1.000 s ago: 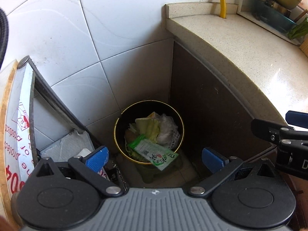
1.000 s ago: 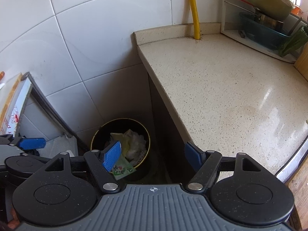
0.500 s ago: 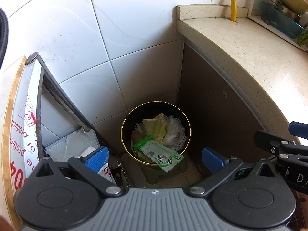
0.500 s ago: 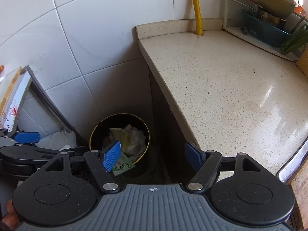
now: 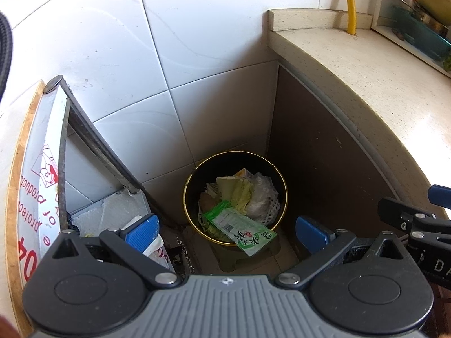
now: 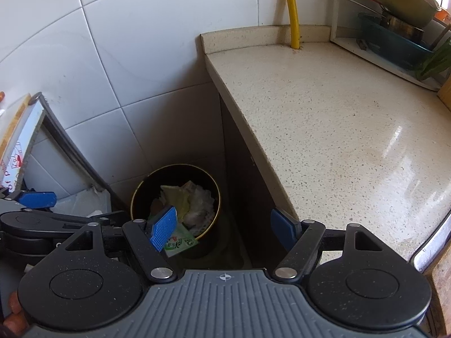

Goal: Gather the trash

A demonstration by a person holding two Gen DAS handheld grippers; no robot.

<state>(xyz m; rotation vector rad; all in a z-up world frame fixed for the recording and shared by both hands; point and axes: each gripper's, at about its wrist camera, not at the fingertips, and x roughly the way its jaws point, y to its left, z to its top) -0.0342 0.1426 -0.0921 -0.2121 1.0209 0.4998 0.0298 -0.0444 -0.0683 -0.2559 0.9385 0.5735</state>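
Green snack wrapper (image 5: pixel 241 228): flat printed pouch, draped over the near rim of the bin, one end hanging outside, the rest on the heap inside; likely the piece left to deal with.
Trash bin (image 5: pixel 284 197): round, dark, gold-rimmed; on the floor in the corner between tiled wall (image 5: pixel 118 56) and cabinet side; filled with yellowish scraps and white foam netting.
Left gripper (image 5: pixel 227 232): above the bin, fingers spread wide, nothing held; wrapper seen between the blue pads.
Right gripper (image 6: pixel 225 225): level with the countertop (image 6: pixel 338 129) edge, fingers wide apart, empty.
Handling advice: lower straight over the overhanging end; pinch thin film across its width, well in from the edge; lift and release over the middle of the heap; avoid knocking the rim.
Leaning board (image 5: pixel 33 174): left of bin, red print.
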